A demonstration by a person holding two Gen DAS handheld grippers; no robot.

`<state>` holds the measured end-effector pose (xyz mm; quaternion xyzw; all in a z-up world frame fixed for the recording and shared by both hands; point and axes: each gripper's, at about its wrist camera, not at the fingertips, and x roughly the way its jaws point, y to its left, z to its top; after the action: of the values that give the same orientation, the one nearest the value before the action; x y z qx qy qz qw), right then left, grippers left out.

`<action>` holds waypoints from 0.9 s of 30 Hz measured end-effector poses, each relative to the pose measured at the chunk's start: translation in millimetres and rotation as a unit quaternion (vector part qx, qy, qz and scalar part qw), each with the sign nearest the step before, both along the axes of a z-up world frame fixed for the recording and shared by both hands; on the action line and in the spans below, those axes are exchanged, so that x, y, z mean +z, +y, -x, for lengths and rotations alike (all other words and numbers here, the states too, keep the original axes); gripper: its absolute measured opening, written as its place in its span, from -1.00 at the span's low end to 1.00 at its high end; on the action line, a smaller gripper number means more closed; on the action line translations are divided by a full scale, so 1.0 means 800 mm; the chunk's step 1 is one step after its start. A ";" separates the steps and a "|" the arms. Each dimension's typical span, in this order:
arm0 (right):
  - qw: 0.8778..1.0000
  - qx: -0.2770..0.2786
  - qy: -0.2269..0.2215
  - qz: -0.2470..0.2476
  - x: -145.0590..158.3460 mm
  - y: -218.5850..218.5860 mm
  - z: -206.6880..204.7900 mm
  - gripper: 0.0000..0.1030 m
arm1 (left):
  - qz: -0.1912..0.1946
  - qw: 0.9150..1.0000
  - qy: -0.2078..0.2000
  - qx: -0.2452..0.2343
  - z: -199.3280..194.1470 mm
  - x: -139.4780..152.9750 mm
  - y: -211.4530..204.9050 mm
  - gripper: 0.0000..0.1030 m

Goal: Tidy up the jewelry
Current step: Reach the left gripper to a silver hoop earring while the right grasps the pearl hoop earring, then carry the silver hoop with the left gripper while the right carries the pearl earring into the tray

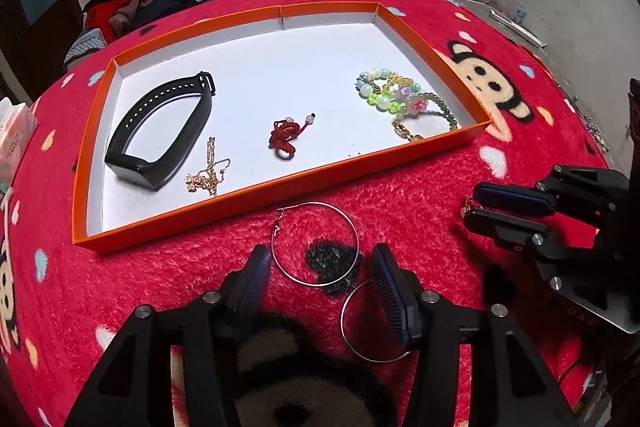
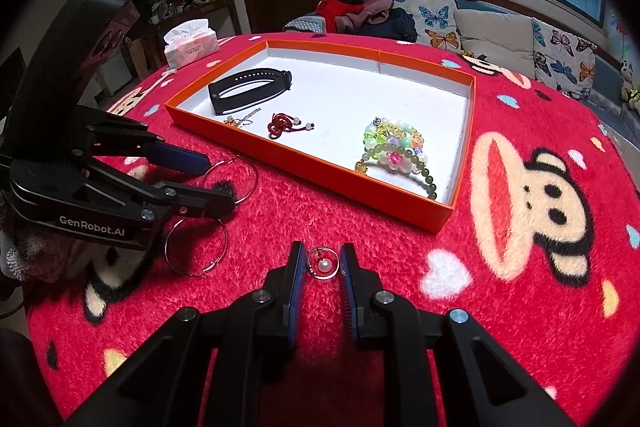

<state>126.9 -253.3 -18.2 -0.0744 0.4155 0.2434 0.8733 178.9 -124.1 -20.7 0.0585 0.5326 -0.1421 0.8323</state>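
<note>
**Two hoops and a pearl ring still outside the tray**

The orange tray (image 1: 434, 47) served as the landmark. Inside it lay the black wristband (image 1: 160, 135) toward its left end, the gold chain (image 1: 208, 173) just beside the band against the near wall, the red knotted cord (image 1: 286, 139) near the middle, and the beaded bracelets (image 1: 394, 99) heaped in the right corner. Outside it, on the red blanket (image 1: 400, 187) in front of the near wall, lay two large hoop earrings: the upper hoop (image 1: 316, 205) close to that wall, the lower hoop (image 1: 346, 327) farther from the tray.

The left gripper (image 1: 318, 267) stood about half open over the hoops, holding nothing. The upper hoop lay between its fingers with no pad pressing on it; its right finger (image 1: 390, 291) crossed over the lower hoop. The right gripper (image 2: 323, 265), off to the right of the hoops and also in front of the near wall, was nearly closed around a small pearl ring (image 2: 323, 264). Whether its pads actually pinched the ring could not be told from either view.

By my reading, the step in hand was collecting the last loose pieces. The next move would call for the left fingers to close on the thin wire of a single hoop without snagging the other, then lift it over the near wall. The thin wire on plush pile might slip from the pads.
</note>
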 end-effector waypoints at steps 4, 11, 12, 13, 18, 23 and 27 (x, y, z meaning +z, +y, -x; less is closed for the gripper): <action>1.000 0.002 0.002 -0.002 0.000 0.000 0.001 -0.61 | -0.018 1.000 -0.007 0.002 0.000 -0.003 -0.008 0.10; 1.000 0.002 0.002 -0.001 0.000 0.001 0.002 -0.61 | -0.050 0.998 -0.026 -0.002 0.005 -0.009 -0.021 0.10; 1.000 0.002 0.002 -0.001 0.000 0.001 0.002 -0.61 | -0.049 0.998 -0.026 -0.001 0.004 -0.009 -0.021 0.09; 1.000 0.003 0.002 -0.001 0.000 0.001 0.002 -0.61 | -0.047 0.999 -0.025 -0.001 0.003 -0.009 -0.021 0.09; 1.000 0.004 -0.001 -0.002 0.001 0.001 0.003 -0.61 | -0.038 0.999 -0.027 -0.001 0.002 -0.007 -0.015 -0.01; 1.000 0.005 -0.003 0.000 0.003 0.003 0.005 -0.61 | -0.031 0.999 -0.033 -0.004 0.007 -0.004 -0.010 -0.02; 1.000 0.011 -0.010 -0.003 0.009 0.003 0.009 -0.61 | -0.018 0.999 -0.041 -0.003 0.012 0.007 -0.003 -0.02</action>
<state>119.5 -250.6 -10.6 -0.0787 0.4051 0.2537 0.8749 169.2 -126.5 -14.7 0.0809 0.5007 -0.1321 0.8516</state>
